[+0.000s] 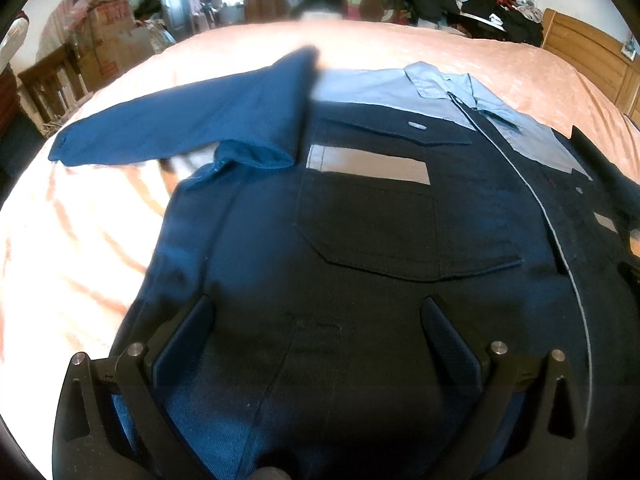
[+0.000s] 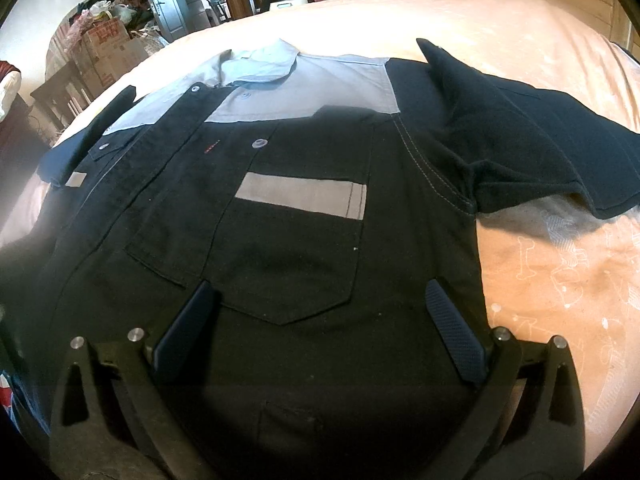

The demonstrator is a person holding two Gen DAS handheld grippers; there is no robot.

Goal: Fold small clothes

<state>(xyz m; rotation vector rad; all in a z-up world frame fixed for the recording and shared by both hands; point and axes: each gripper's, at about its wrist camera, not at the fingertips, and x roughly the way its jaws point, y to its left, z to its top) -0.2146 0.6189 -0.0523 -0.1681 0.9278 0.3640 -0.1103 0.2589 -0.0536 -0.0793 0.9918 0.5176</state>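
Well, the peach bedspread [image 2: 540, 272] fills most of what I see, and it looks soft and quilted, so anything I press into it will likely sink a little instead of sliding. Spread across it, front side up, lies the dark blue work shirt [image 1: 360, 240], collar away from me and hem towards me, with both sleeves out to the sides. I judge it a stiff, fairly heavy cotton: it holds its creases, the pockets sit flat, and it should fold along clean lines without flopping, though the doubled seams will resist a pinch.

The left sleeve [image 1: 180, 128] stretches out over the bedspread and is humped at the armhole, not lying flat. The right sleeve [image 2: 540, 148] also lifts off the bed near the shoulder, casting a shadow beneath. I would take hold at the side seam or the cuff, where a free edge of cloth gives the fingers something to close around; the pocket fronts offer nothing to grab.

My left gripper [image 1: 316, 320] hovers over the lower front with its fingers spread wide, holding nothing. My right gripper [image 2: 320, 304] does the same just below the chest pocket [image 2: 288, 264], fingers apart and empty.

The snap buttons [image 2: 259, 143] are small and hard; best kept out of the pinch.
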